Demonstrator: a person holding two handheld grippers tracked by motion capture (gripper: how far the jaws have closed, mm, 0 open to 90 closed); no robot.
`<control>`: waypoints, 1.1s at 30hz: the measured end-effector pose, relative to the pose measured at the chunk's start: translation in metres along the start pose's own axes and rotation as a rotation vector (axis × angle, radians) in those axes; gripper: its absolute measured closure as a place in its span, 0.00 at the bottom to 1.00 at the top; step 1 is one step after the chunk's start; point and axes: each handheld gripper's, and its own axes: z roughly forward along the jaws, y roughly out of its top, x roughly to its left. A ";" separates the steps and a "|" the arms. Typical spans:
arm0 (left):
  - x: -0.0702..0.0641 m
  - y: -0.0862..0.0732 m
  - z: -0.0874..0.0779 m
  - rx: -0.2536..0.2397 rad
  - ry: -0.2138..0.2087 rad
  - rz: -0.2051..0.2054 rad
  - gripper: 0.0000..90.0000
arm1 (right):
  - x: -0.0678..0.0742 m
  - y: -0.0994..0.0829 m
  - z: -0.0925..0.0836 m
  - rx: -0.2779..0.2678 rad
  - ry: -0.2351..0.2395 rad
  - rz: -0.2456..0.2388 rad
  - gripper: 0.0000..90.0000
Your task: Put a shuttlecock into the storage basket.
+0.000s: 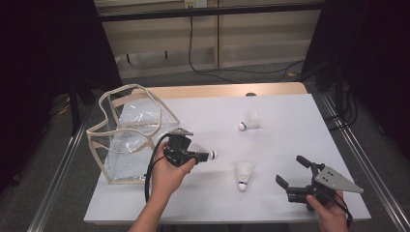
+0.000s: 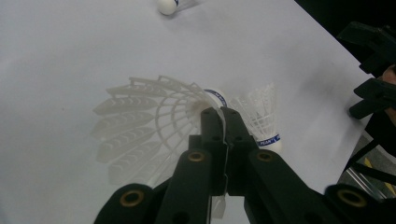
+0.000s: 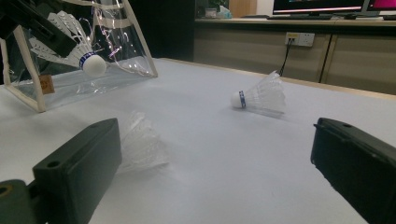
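Observation:
My left gripper [image 1: 204, 155] is shut on the plastic skirt of a white shuttlecock [image 1: 211, 154], held above the white table [image 1: 203, 203] with the cork pointing right. In the left gripper view the jaws [image 2: 219, 115] pinch the skirt's edge just below the blue-banded cork of the held shuttlecock [image 2: 149, 123]. A second shuttlecock [image 1: 244, 175] lies between the two grippers, cork toward me. A third shuttlecock [image 1: 250, 121] lies farther back. My right gripper [image 1: 290, 169] rests at the front right, jaws wide apart with nothing between them [image 3: 215, 172].
A clear plastic bag [image 1: 130, 128] with beige trim stands open at the table's left, right behind my left hand. In the right gripper view the bag [image 3: 98, 70] rises behind the held shuttlecock [image 3: 77, 51]. The table's front edge runs close under both hands.

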 end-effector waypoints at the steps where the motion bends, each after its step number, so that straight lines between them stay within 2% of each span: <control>1: 0.000 0.000 0.000 0.001 -0.001 -0.002 1.00 | 0.000 0.000 0.000 0.000 0.000 0.000 0.02; 9: 0.002 0.006 -0.003 0.002 -0.004 -0.008 1.00 | 0.000 0.000 0.000 0.000 0.002 0.001 0.02; 12: 0.003 0.010 -0.005 -0.003 -0.018 -0.017 1.00 | 0.001 0.000 0.000 0.000 0.003 0.000 0.02; 21: 0.004 0.018 -0.011 -0.003 -0.009 -0.020 1.00 | 0.001 0.000 0.000 -0.001 0.006 0.000 0.02; 33: 0.000 0.028 -0.015 0.017 -0.002 -0.002 1.00 | 0.002 0.000 0.000 -0.001 0.009 0.001 0.02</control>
